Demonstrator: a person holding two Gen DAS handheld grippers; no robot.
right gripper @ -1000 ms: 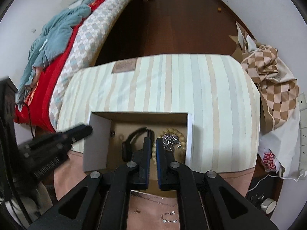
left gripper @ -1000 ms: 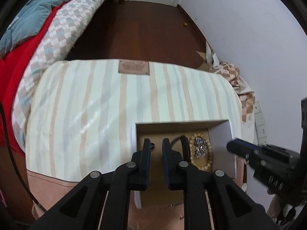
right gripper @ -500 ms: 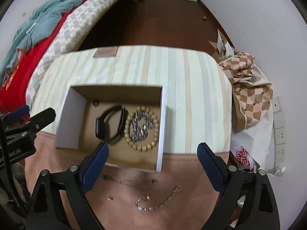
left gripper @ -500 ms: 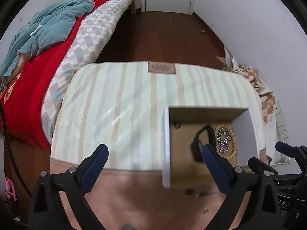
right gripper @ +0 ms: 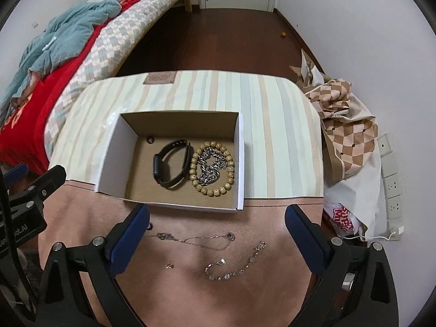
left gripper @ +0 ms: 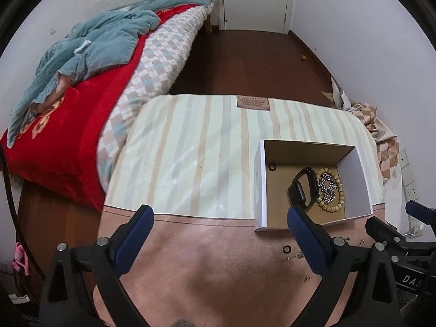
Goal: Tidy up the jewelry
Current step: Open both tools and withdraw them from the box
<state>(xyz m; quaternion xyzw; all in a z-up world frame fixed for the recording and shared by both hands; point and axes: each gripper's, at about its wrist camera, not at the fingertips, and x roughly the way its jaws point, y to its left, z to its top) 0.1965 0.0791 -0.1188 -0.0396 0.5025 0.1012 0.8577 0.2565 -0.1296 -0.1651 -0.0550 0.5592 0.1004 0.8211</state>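
Observation:
A white cardboard box (right gripper: 111, 150) (left gripper: 259, 190) sits on a striped and pink table cover. Inside lie a black wristband (right gripper: 170, 164) (left gripper: 302, 188), a wooden bead bracelet (right gripper: 211, 192) (left gripper: 331, 208), a silver chain (right gripper: 209, 164) (left gripper: 327, 189) inside the beads, and a small dark ring (right gripper: 150, 139) (left gripper: 272, 167). In front of the box lie a thin necklace (right gripper: 196, 238), a sparkly bracelet (right gripper: 234, 268), a small earring (right gripper: 169, 266) and a dark ring (left gripper: 286, 250). My right gripper (right gripper: 218, 234) is open and empty above these. My left gripper (left gripper: 220, 231) is open and empty, left of the box.
A bed (left gripper: 90, 87) with red and checked covers stands at the left. Dark wood floor (right gripper: 218, 41) lies beyond the table. Checked cloth and a bag (right gripper: 346, 141) are heaped at the right by wall sockets (right gripper: 392, 188).
Both grippers were shut down inside the box a second ago. They have opened wide and drawn back and up, leaving the wristband, beads and chain in the box.

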